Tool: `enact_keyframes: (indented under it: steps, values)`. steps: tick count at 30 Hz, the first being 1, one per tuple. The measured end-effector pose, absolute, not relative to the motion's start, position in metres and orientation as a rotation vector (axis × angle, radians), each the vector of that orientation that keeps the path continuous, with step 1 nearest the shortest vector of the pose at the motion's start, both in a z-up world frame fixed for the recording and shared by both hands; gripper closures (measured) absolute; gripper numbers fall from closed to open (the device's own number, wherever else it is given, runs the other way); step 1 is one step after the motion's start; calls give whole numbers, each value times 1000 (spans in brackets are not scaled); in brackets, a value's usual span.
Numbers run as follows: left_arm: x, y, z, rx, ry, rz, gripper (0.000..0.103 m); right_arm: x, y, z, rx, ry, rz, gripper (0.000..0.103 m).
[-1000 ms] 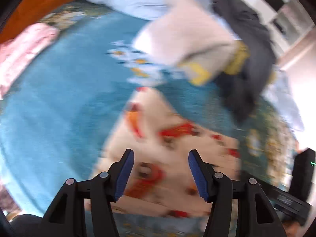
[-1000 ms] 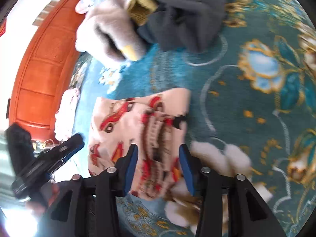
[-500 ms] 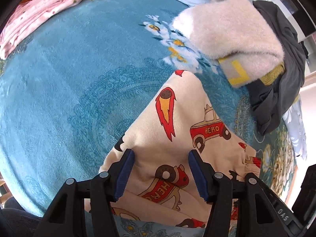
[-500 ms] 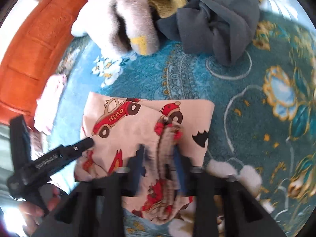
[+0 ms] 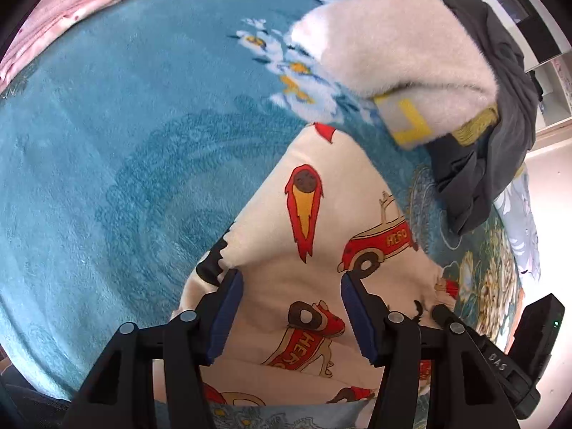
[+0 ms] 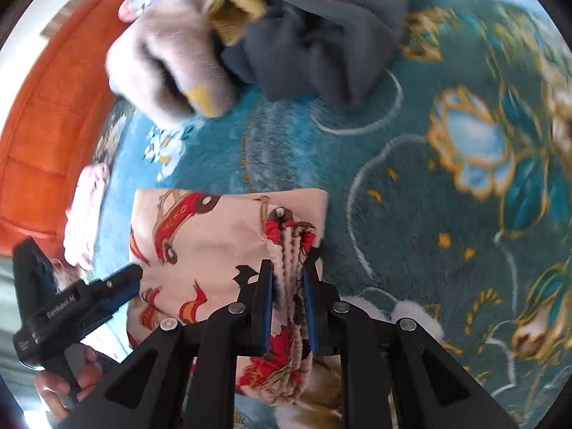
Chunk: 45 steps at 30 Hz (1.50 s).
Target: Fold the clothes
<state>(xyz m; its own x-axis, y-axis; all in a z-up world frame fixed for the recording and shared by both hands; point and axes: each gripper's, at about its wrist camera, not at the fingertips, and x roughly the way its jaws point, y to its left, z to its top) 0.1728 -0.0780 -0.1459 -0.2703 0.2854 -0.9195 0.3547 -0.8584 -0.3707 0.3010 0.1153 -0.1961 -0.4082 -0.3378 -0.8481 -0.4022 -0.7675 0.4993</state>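
A cream garment printed with red fire trucks (image 5: 321, 236) lies folded on a teal floral blanket (image 5: 107, 136). My left gripper (image 5: 291, 280) is open, its fingers straddling the garment's near part from above. In the right wrist view the same garment (image 6: 200, 236) lies in the middle, and my right gripper (image 6: 289, 273) is shut on its ribbed elastic waistband (image 6: 287, 246). The left gripper (image 6: 118, 282) shows at that view's left edge, touching the garment's side.
A fluffy white garment (image 5: 393, 46) and a dark grey one (image 5: 493, 136) are piled beyond the printed garment. A folded pink garment (image 5: 60, 18) lies at the far left. An orange wooden headboard (image 6: 46, 114) borders the blanket.
My right gripper has closed on the waistband, which it straddled open before. My left gripper has dropped closer over the garment and stays open.
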Motion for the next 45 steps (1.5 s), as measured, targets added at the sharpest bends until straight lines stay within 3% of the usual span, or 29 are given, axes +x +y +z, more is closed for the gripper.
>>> enact_keyframes:
  steps: [4,12,18,23,28,37,42,45]
  values:
    - [174,-77,-136,1814,880,-2403,42,301,115,-182,-1697,1020,2400,82]
    - [168,-62,-138,1866,834,-2449,42,291,82,-149,-1682,671,2577,82]
    - [168,-68,-143,1861,926,-2415,42,279,72,-197,-1816,777,2460,82]
    - [169,-85,-129,1747,918,-2435,41,283,74,-172,-1769,803,2562,81]
    - [170,-102,-114,1629,905,-2453,38,302,97,-166,-1647,895,2575,34]
    - [144,-105,-157,1983,677,-2291,35,307,99,-215,-1758,1137,2398,30]
    - [137,-110,-184,2157,859,-2207,35,306,103,-216,-1739,1186,2402,27]
    - [138,-105,-186,2162,818,-2214,35,304,104,-216,-1728,1222,2382,27]
